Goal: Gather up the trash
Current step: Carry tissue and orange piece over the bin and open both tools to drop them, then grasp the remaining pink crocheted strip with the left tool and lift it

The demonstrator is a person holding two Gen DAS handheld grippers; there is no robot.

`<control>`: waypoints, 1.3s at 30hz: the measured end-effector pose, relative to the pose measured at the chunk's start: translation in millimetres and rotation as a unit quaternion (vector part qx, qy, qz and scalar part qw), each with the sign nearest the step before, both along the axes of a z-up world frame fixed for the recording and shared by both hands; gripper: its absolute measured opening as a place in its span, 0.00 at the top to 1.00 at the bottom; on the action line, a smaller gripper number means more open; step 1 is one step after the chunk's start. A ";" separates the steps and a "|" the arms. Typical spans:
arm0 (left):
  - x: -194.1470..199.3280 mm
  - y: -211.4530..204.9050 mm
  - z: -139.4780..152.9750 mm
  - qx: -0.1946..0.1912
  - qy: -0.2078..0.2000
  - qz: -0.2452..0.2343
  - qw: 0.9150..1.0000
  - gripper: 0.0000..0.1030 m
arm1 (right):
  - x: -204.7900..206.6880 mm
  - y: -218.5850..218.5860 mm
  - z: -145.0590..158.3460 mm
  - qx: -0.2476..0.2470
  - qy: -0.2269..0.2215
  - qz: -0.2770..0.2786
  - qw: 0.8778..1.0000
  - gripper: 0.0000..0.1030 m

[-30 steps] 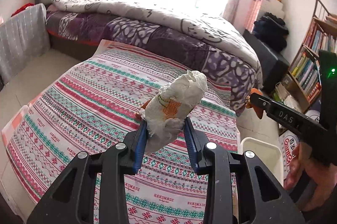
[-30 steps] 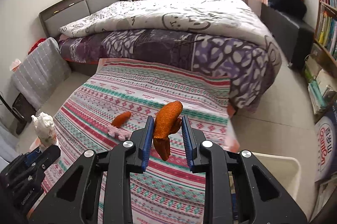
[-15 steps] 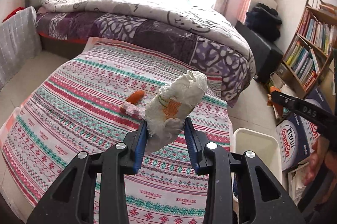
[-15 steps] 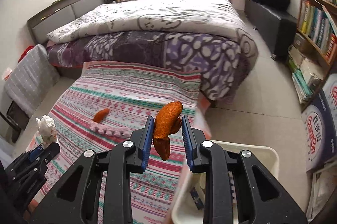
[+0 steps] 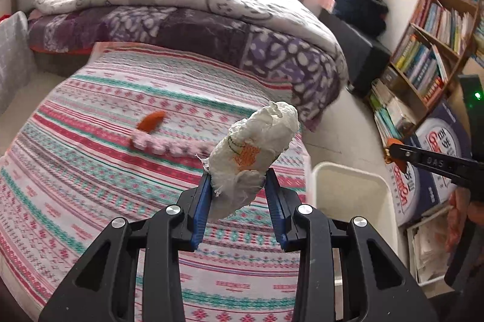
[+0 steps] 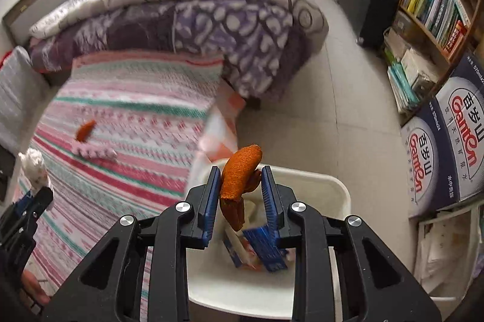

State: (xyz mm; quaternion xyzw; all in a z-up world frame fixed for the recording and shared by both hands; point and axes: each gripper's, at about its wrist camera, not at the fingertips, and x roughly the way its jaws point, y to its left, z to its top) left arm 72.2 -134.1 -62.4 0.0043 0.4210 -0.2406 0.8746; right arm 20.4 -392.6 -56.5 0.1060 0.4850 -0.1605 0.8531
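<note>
My left gripper (image 5: 239,174) is shut on a crumpled white tissue wad (image 5: 257,146), held above the striped cloth (image 5: 90,170). My right gripper (image 6: 240,170) hangs over the white bin (image 6: 341,192), and its jaws are opening with a curled orange peel (image 6: 242,161) still between the pads. The bin holds a blue carton (image 6: 266,246) and some paper. Another orange peel (image 5: 151,121) and a pink knobbly strip (image 5: 169,145) lie on the cloth. In the left wrist view the bin (image 5: 348,180) stands right of the cloth, with the right gripper (image 5: 393,151) above its far side.
A bed with a purple and white quilt (image 5: 211,19) lies beyond the cloth. A bookshelf (image 6: 435,4) and blue Ganten boxes (image 6: 447,146) line the right wall. A tiled floor (image 6: 332,110) runs between bed and shelf. A hand (image 6: 33,288) shows at lower left.
Both grippers have swung right, from over the cloth toward the bin. The right one now hangs over the bin with the peel, and its jaws stand slightly wider. The tissue stays gripped.
</note>
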 end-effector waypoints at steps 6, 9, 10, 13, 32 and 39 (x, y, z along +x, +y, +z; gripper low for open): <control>-10.0 -40.9 -15.2 0.003 0.020 -0.052 0.998 0.65 | -8.4 -20.1 -8.2 -0.023 0.028 -0.019 0.999 0.48; -17.4 -63.7 -24.6 0.003 0.034 -0.083 0.996 0.65 | -15.0 -33.7 -6.4 -0.023 0.021 -0.042 0.999 0.26; -18.8 -67.8 -26.6 0.003 0.037 -0.089 0.995 0.65 | -17.9 -38.9 -4.3 -0.023 0.013 -0.052 0.998 0.24; -23.5 -84.4 -35.1 0.000 0.053 -0.108 0.993 0.65 | -23.7 -52.9 0.3 -0.014 -0.009 -0.077 0.997 0.12; 27.8 -49.8 -73.6 0.075 0.096 0.026 0.992 0.28 | -9.7 -53.4 4.9 0.155 -0.091 -0.127 0.976 0.08; 108.1 16.3 -78.9 0.043 0.109 0.275 0.954 0.17 | 7.0 -30.8 13.4 0.180 -0.103 -0.093 0.974 0.07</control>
